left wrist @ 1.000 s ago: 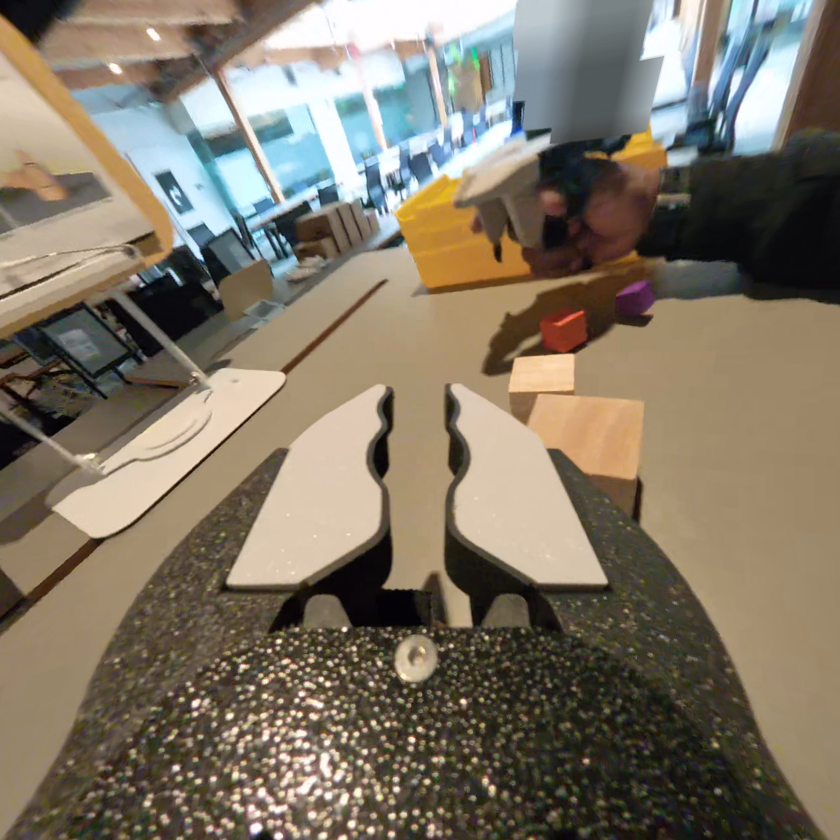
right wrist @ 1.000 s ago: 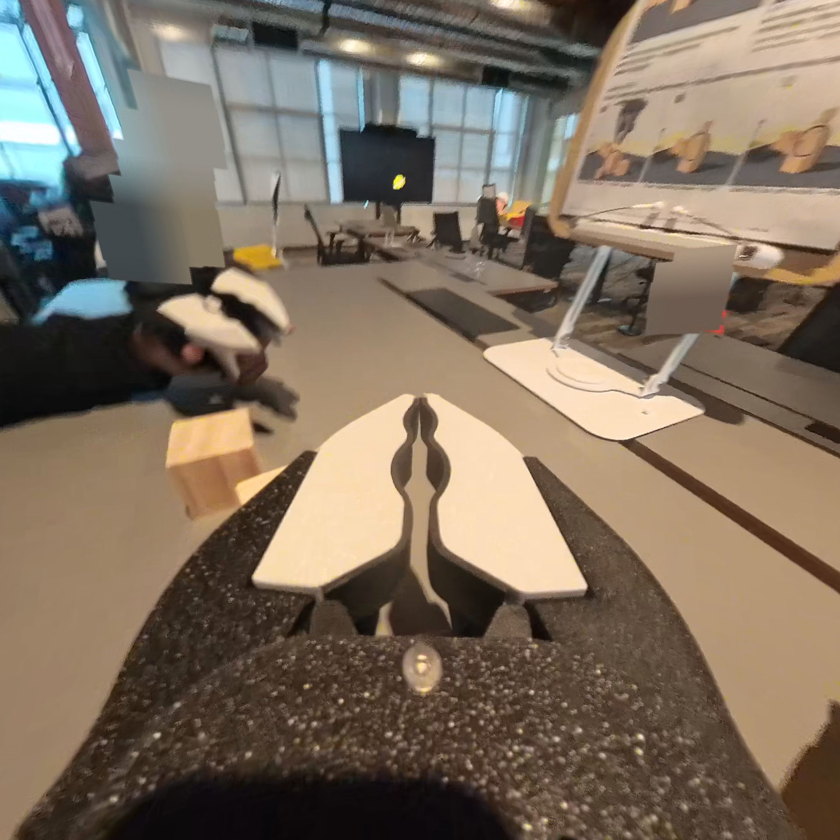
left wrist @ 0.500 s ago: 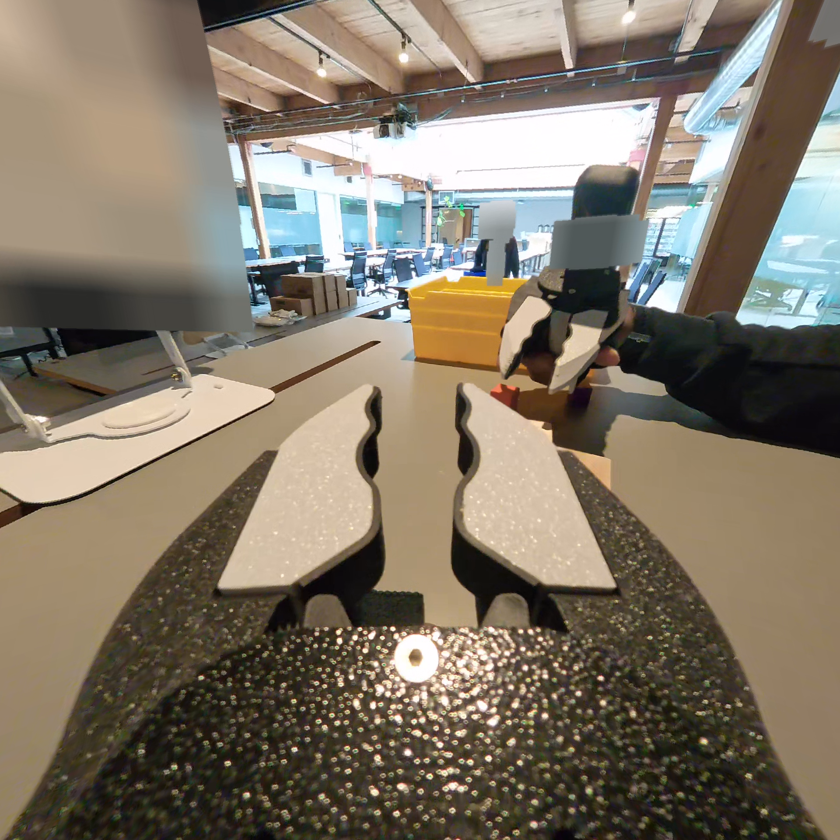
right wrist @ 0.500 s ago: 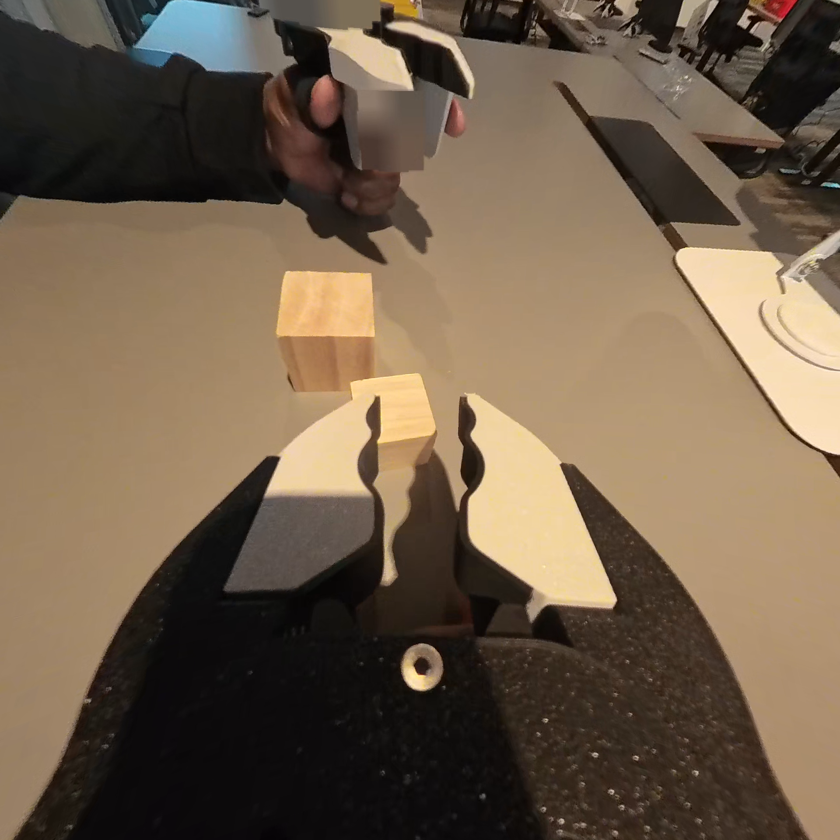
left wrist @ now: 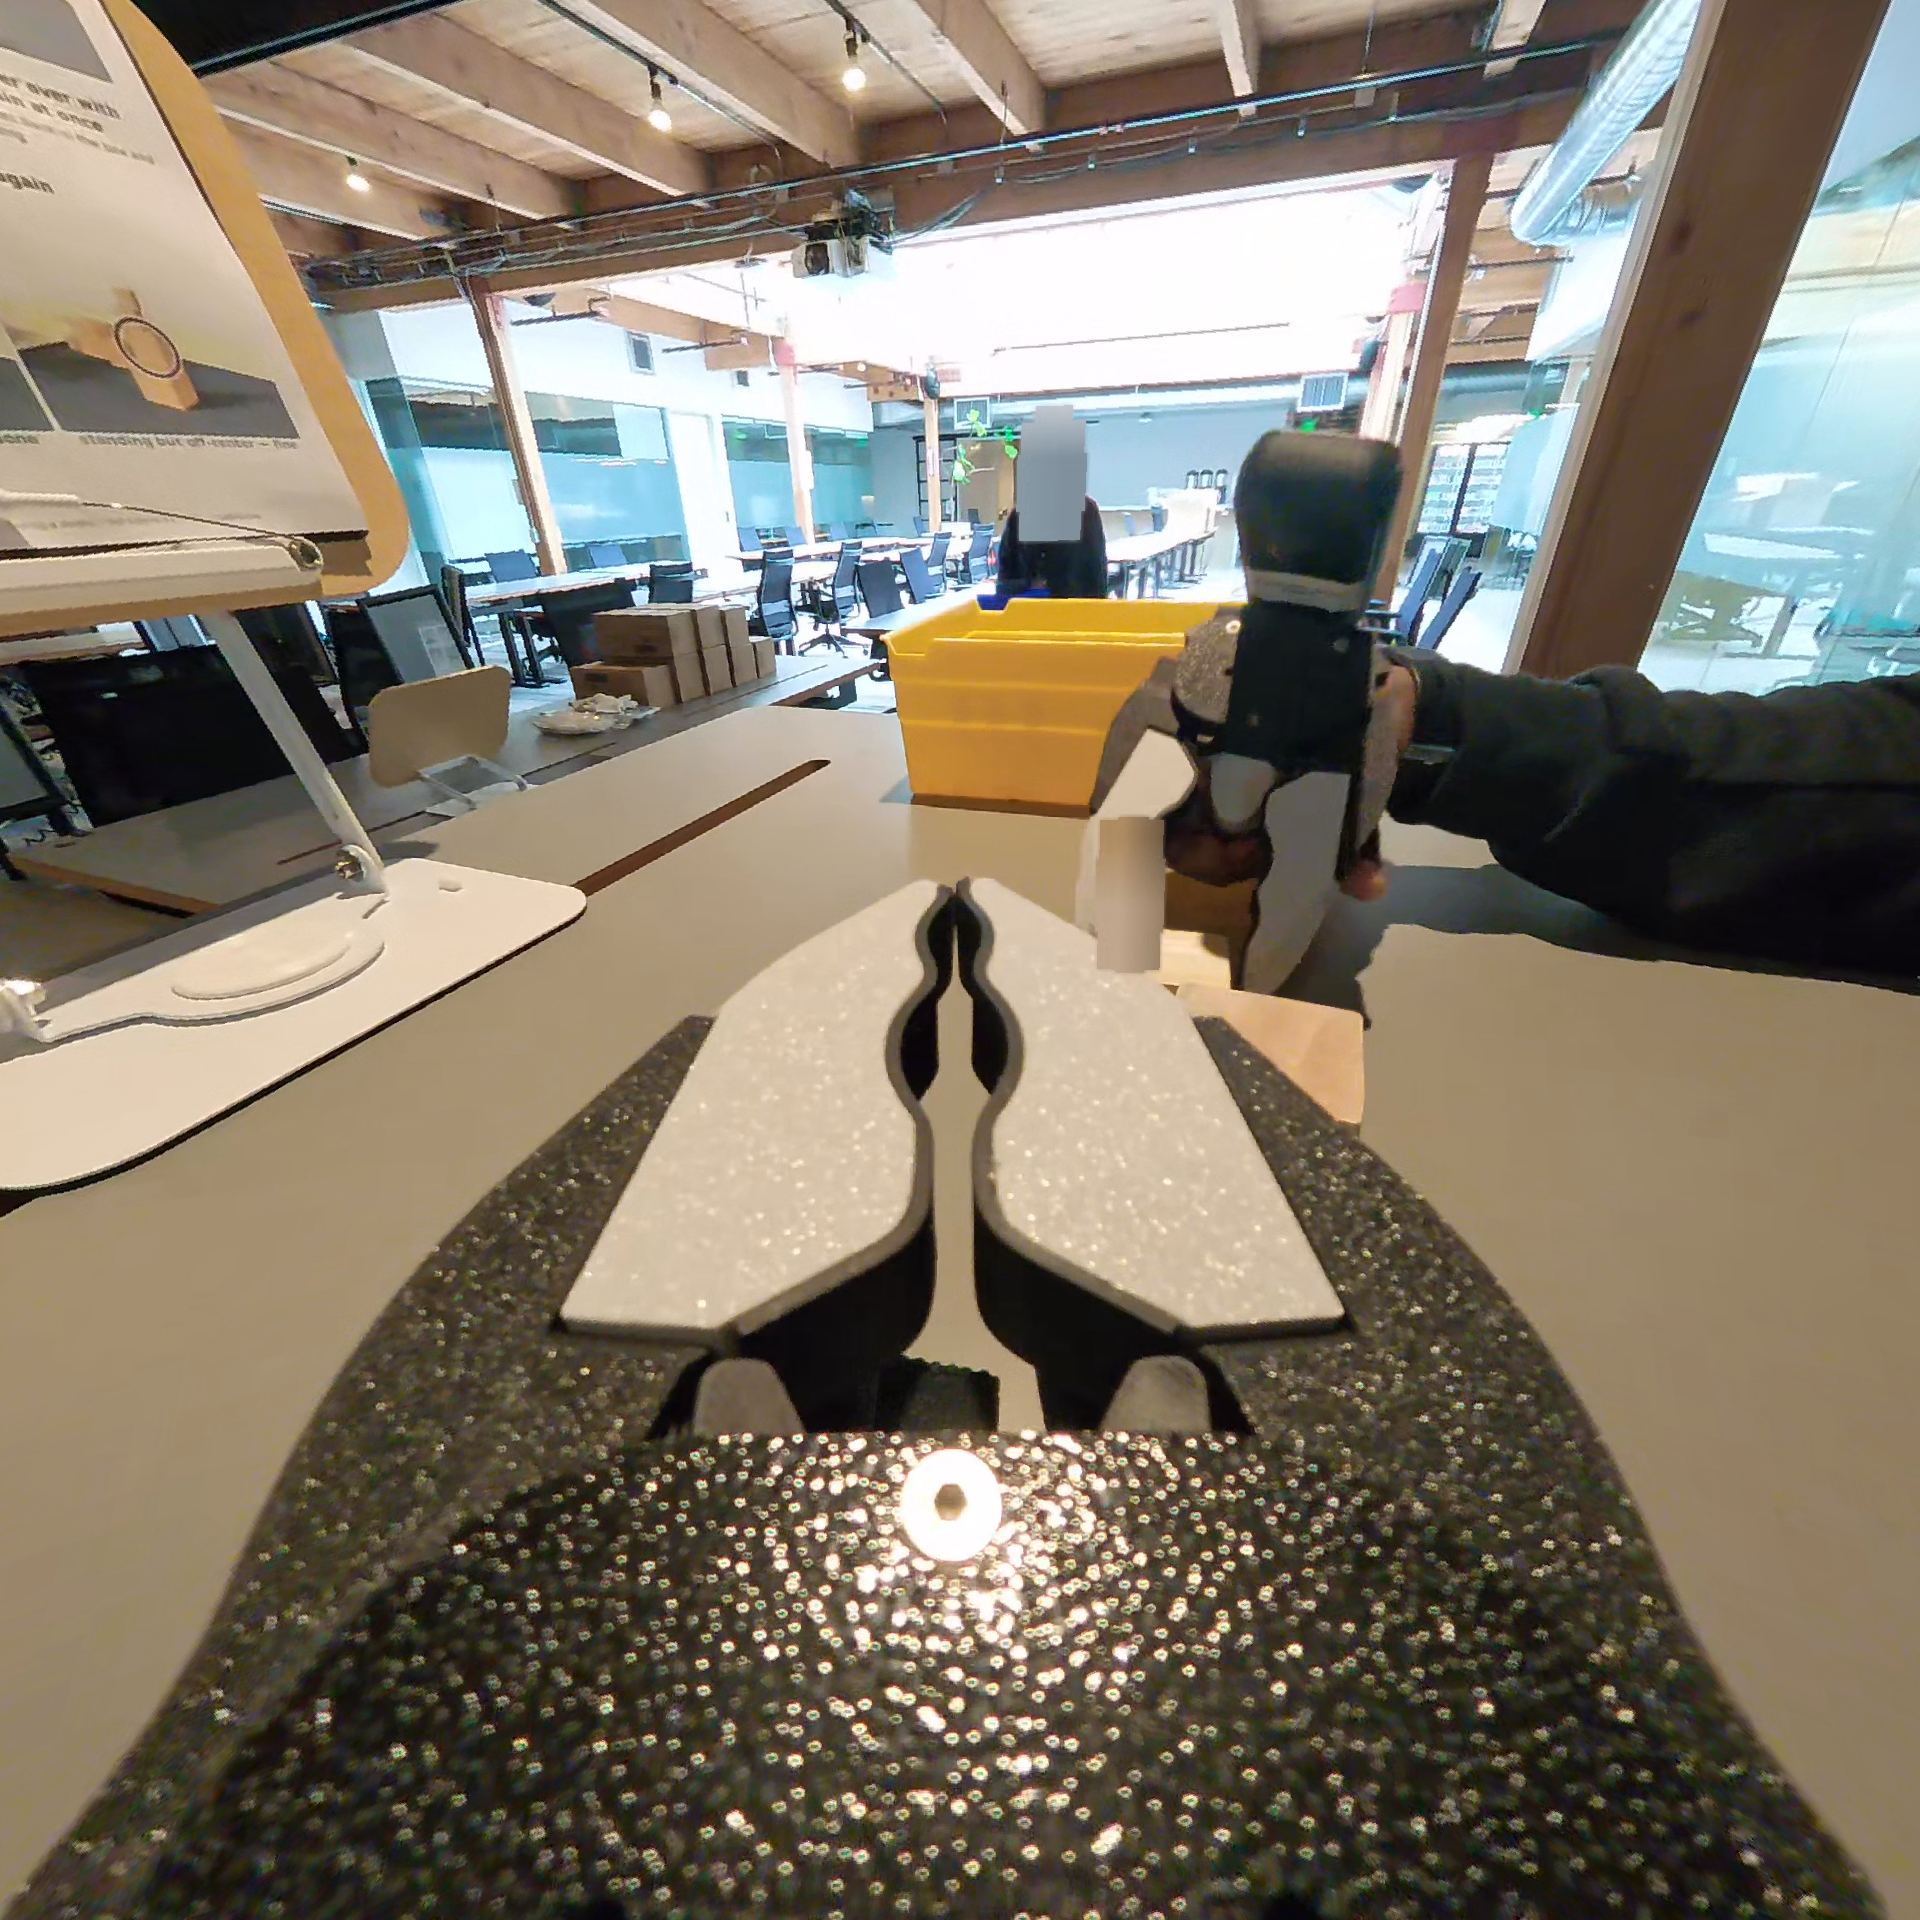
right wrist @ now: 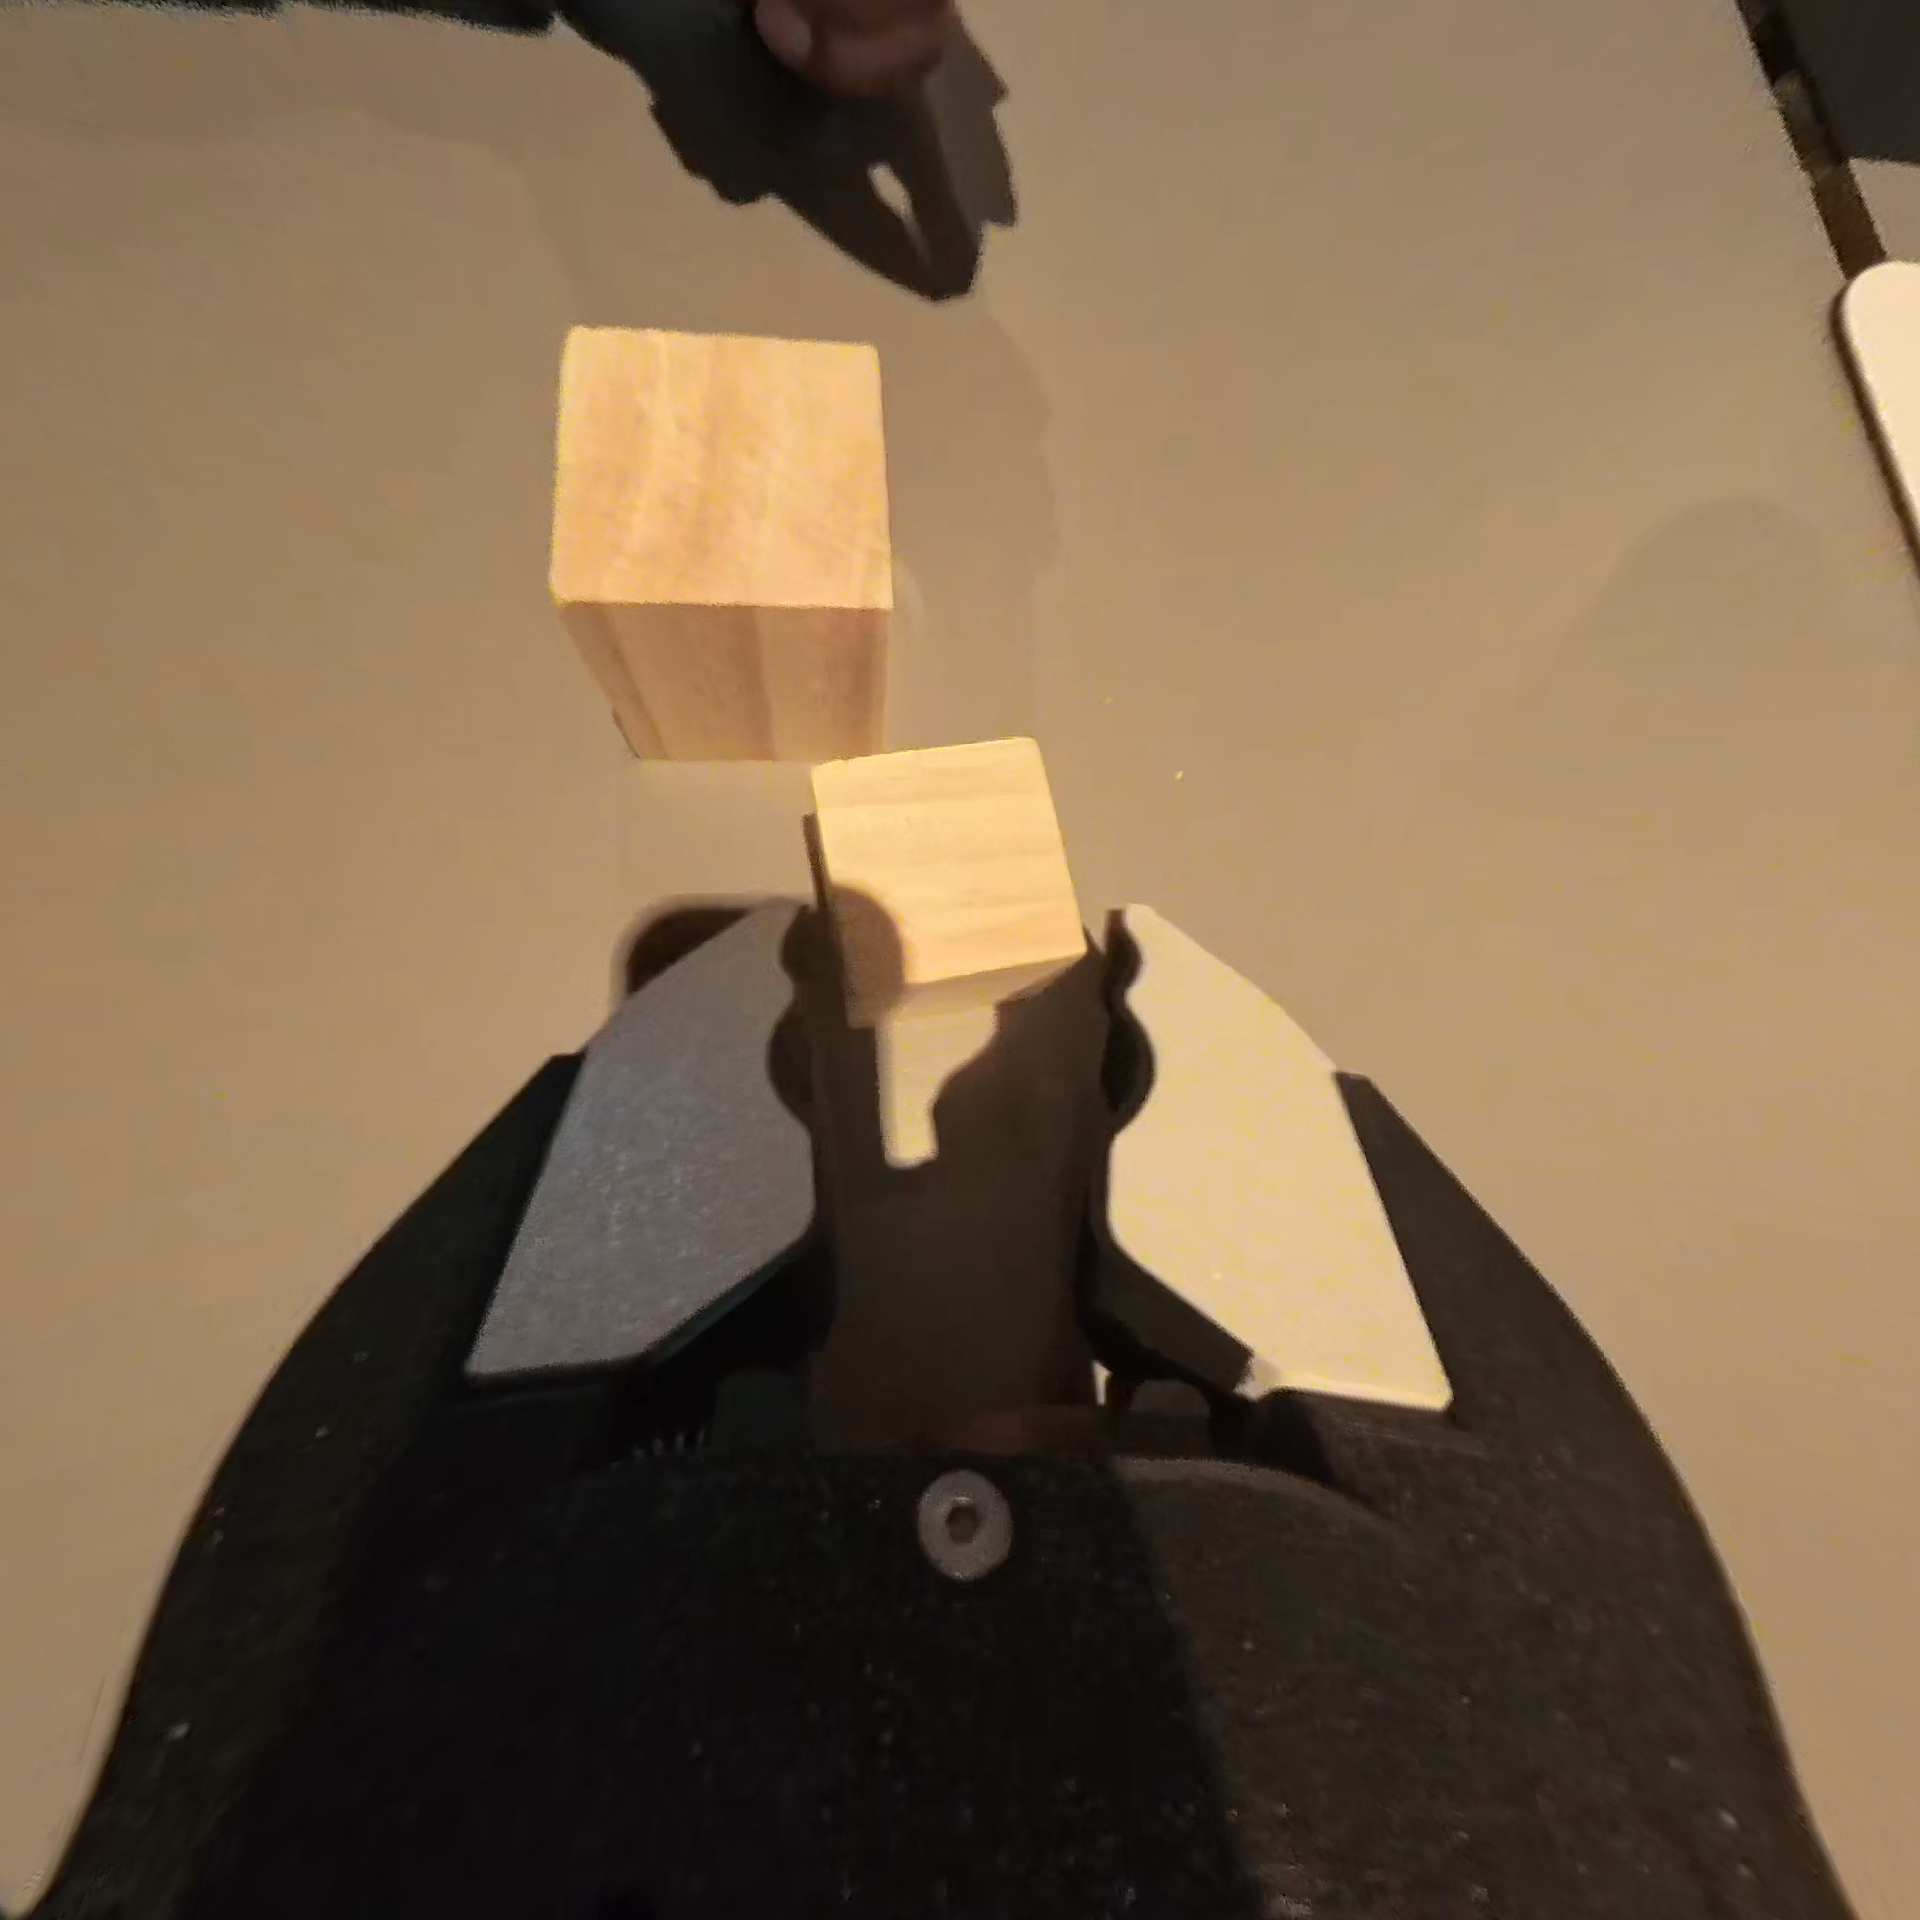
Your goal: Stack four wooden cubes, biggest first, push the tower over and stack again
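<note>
The right gripper (right wrist: 951, 925) is straddling the small cube (right wrist: 940, 857), jaws wide and not yet gripping. Just beyond, the big cube (right wrist: 722, 530) is sitting on the table (right wrist: 1351, 520). The left gripper (left wrist: 956, 896) is idling closed and empty. Next, I judge: clamp, lift, centre it on the big cube.

An open-plan office: rows of desks and rolling chairs (left wrist: 831, 592) fill the hall (glass partitions (left wrist: 1787, 499) alongside) under exposed timber ceiling beams (left wrist: 935, 62) with track lights.
</note>
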Tool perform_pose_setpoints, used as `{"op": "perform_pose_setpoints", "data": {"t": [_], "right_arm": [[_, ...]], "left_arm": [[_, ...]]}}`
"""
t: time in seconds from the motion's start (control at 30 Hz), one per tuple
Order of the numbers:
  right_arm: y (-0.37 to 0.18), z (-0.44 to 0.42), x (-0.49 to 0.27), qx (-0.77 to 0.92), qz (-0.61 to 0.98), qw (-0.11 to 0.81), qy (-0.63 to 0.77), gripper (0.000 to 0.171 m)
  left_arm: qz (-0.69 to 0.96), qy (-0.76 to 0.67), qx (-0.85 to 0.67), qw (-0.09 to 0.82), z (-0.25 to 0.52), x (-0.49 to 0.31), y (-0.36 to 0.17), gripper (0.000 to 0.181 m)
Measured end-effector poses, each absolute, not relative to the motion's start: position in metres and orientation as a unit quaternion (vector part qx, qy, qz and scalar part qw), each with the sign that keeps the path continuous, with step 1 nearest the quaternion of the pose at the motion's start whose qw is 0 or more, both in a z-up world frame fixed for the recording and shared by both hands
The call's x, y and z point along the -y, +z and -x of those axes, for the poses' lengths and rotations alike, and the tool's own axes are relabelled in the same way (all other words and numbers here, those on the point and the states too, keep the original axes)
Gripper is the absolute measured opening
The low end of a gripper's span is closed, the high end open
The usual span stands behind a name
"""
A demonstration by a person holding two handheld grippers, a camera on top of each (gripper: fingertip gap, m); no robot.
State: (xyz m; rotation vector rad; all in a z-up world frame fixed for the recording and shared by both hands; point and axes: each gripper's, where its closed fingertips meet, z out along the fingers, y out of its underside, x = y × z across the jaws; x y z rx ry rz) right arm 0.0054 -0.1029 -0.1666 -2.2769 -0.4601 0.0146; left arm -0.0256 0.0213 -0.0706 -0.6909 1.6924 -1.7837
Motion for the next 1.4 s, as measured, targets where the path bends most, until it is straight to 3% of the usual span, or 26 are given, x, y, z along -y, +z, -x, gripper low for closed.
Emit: {"op": "perform_pose_setpoints", "data": {"t": [0.2, 0.37, 0.47, 0.73, 1.4], "right_arm": [[-0.164, -0.016, 0.098, 0.165, 0.905, 0.391, -0.024, 0.046], [-0.108, -0.005, 0.089, 0.126, 0.862, 0.49, 0.017, 0.045], [-0.09, 0.019, 0.079, 0.132, 0.859, 0.494, 0.026, 0.045], [-0.116, 0.055, 0.055, 0.158, 0.895, 0.416, -0.014, 0.045], [-0.118, 0.046, 0.059, 0.158, 0.889, 0.43, -0.008, 0.046]], "left_arm": [[0.26, -0.667, -0.636, 0.289, 0.025, -0.021, -0.071, 0.0], [0.263, -0.668, -0.635, 0.286, 0.025, -0.022, -0.071, 0.0], [0.265, -0.668, -0.635, 0.283, 0.024, -0.022, -0.071, 0.0], [0.265, -0.668, -0.635, 0.283, 0.024, -0.022, -0.072, 0.0], [0.263, -0.662, -0.643, 0.281, 0.024, -0.019, -0.074, 0.0]]}}
